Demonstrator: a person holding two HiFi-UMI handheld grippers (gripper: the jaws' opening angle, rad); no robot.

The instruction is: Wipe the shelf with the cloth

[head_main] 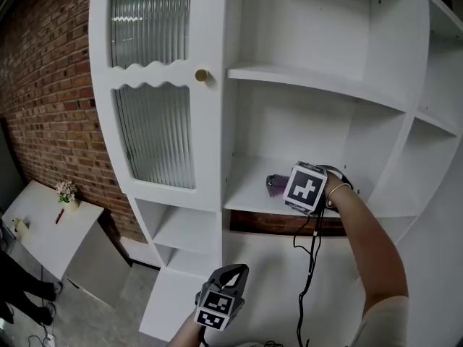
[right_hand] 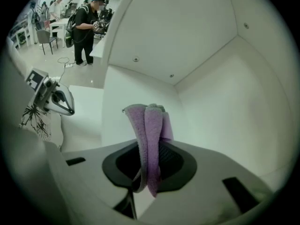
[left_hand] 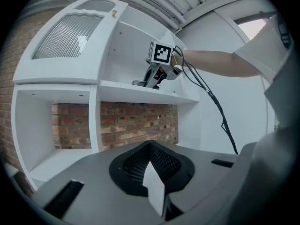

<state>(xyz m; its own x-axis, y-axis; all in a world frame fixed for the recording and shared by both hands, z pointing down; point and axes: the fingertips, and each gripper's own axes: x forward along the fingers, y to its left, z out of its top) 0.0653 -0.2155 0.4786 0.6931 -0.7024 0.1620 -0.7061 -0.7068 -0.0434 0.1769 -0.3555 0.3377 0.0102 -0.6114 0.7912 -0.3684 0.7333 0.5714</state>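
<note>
Cloth, purple and folded, is pinched between the closed fingers of the right gripper, down on the white shelf toward its back wall. The left gripper hangs below that shelf (fingers together, nothing between them). A red brick wall stands left of the shelf.

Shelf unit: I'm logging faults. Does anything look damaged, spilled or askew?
Nothing stands out. The shelf looks intact; the right gripper holds the purple cloth on it, and the left gripper hangs shut lower down.
</note>
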